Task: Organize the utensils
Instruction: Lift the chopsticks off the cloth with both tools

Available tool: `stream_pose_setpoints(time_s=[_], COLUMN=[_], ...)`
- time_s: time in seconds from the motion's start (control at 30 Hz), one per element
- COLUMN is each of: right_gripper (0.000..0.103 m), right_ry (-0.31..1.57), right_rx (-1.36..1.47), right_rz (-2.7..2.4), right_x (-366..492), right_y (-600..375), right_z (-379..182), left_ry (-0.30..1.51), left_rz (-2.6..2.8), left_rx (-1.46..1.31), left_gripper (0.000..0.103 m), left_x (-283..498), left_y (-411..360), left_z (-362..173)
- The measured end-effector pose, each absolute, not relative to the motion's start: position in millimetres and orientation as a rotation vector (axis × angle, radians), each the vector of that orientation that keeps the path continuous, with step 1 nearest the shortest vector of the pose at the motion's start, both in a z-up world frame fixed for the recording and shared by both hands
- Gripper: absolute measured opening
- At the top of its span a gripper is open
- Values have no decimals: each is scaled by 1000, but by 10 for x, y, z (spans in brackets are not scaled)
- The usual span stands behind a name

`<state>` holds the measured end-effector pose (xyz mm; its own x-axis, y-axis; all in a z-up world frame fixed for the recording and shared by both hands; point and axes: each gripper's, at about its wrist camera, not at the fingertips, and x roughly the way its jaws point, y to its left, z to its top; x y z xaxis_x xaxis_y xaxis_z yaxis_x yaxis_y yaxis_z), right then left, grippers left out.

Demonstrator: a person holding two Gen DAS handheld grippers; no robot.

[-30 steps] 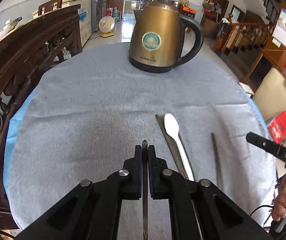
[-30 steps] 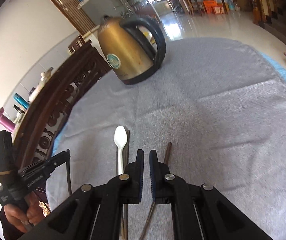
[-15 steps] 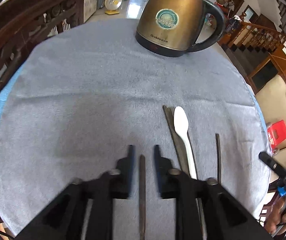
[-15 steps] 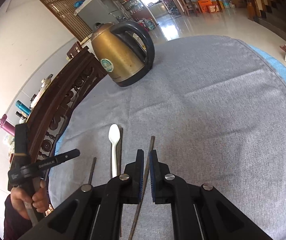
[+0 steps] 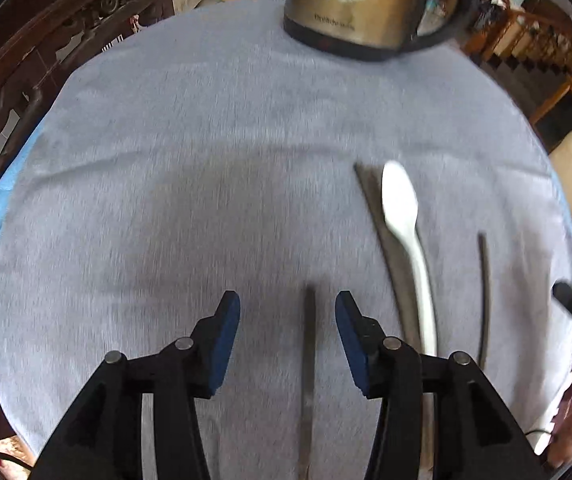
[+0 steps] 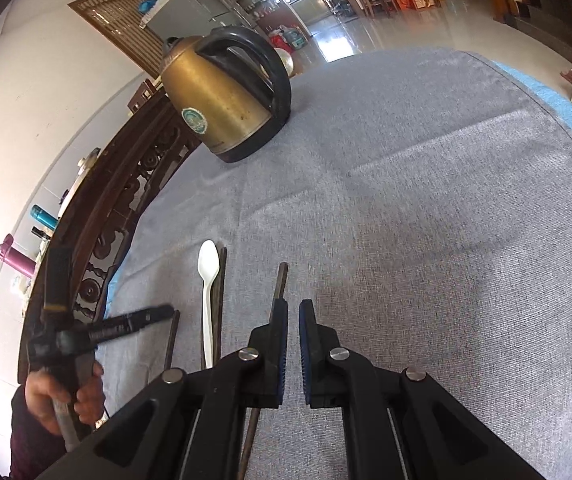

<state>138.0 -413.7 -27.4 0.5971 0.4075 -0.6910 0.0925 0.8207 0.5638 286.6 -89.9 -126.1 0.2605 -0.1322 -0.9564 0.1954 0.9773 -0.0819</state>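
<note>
A white plastic spoon [image 5: 404,216] lies on the grey cloth beside a dark flat utensil [image 5: 378,216]. A dark chopstick [image 5: 309,344] lies on the cloth between the jaws of my left gripper [image 5: 288,310], which is open and apart from it. Another dark chopstick [image 5: 484,292] lies right of the spoon. In the right wrist view, the spoon [image 6: 208,280] and that chopstick [image 6: 279,284] show; my right gripper [image 6: 294,316] is shut and empty, just right of the stick. The left gripper [image 6: 141,320] shows at lower left.
A brass electric kettle [image 5: 362,0] with a black handle stands at the far side of the round table [image 5: 165,140], also in the right wrist view [image 6: 221,100]. A carved dark wooden chair back [image 5: 13,60] runs along the table's left edge.
My left gripper has opened and let go of the dark chopstick, which now lies on the cloth. The right gripper has shifted slightly right, off its chopstick.
</note>
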Motion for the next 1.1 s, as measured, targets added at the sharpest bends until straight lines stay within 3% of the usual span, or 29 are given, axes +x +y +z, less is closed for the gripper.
stream_pose_setpoints(time_s=[0.13, 0.27, 0.53, 0.6, 0.8, 0.9, 1.03, 1.1], right_gripper=[6, 6, 10, 17, 18, 24, 23, 9], right_ry=[929, 928, 1096, 1157, 1288, 1349, 1319, 1299], right_rx=[612, 604, 549, 507, 327, 250, 180, 135], right_rz=[206, 204, 198, 184, 119, 78, 30, -2], right_x=[1370, 1285, 1546, 1702, 2122, 2252, 2277, 2244], right_y=[-4089, -4048, -3821, -3717, -3342, -3185, -3054, -3015], right_z=[-296, -249, -378, -435, -444, -493, -511, -510], left_ry=[1253, 1220, 1150, 1117, 988, 895, 780, 743], left_rz=[-213, -257, -303, -314, -334, -329, -314, -304], left_rx=[143, 168, 100, 93, 48, 18, 1, -1], left_gripper=[49, 6, 6, 6, 6, 5, 5, 5], left_x=[2842, 2802, 2551, 2491, 2352, 2162, 1914, 1806], left_y=[-1037, -1110, -891, -843, -696, -564, -429, -359], left_z=[-1341, -1324, -1130, -978, -431, -138, 107, 170])
